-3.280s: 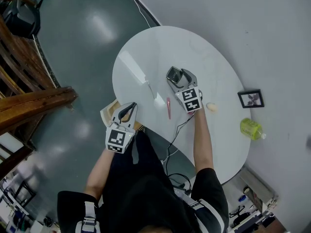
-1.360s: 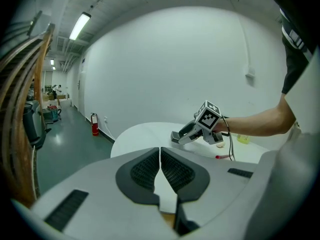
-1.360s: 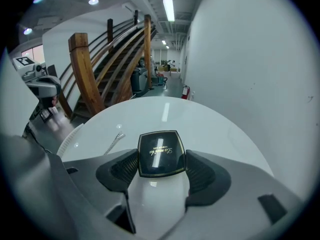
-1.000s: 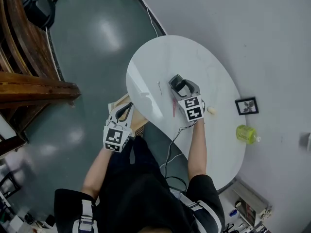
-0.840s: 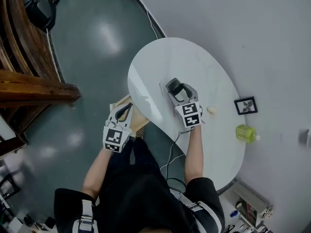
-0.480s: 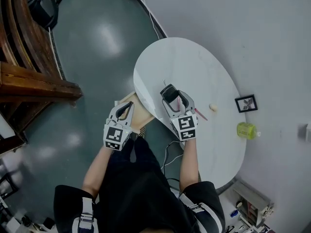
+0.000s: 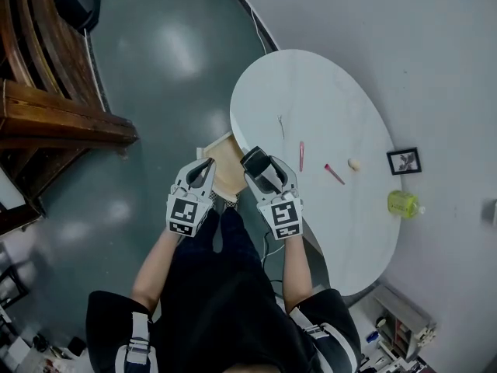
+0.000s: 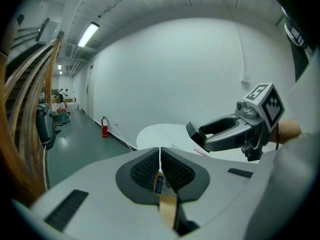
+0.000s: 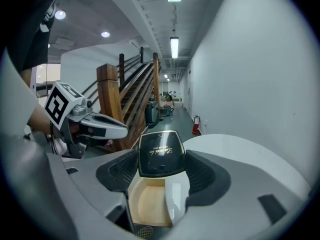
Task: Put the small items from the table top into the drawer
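A wooden staircase (image 7: pixel 54 123) fills the far left, well apart from the white oval tabletop (image 7: pixel 326 92). Nothing stands between it and the left hand-held gripper (image 7: pixel 203 167), which sits at the left side of the open drawer (image 7: pixel 225 155). In the left gripper view its jaws are drawn together, pads meeting at the tips, with a thin tan strip of wood pinched lower down between them. By the head view that strip is the drawer's own wall. A small blue-marked scrap shows by the strip, too small to tell.

The drawer juts out from under the near-left edge of the tabletop, its pale wood bottom bare where it shows.

Just right of it, the right hand-held gripper (image 7: pixel 260 171) holds a dark case (image 7: pixel 253 162). The right gripper view shows the jaws part open and closed on the case's two sides. The case has a gold rim and gold script on its lid. It hangs above the drawer's right part, beside the tabletop's near-left edge, with the drawer bottom visible directly beneath it.

Further right, on the tabletop, lie a thin pin (image 7: pixel 281 123), a red pen (image 7: pixel 301 155), a short red stick (image 7: pixel 335 174) and a cream lump (image 7: pixel 354 164). They are strung from the middle toward the right edge, each apart from the others and well clear of both jaws.

Beyond the right edge are a small black picture frame (image 7: pixel 404 161) and a green bottle (image 7: pixel 404 203).
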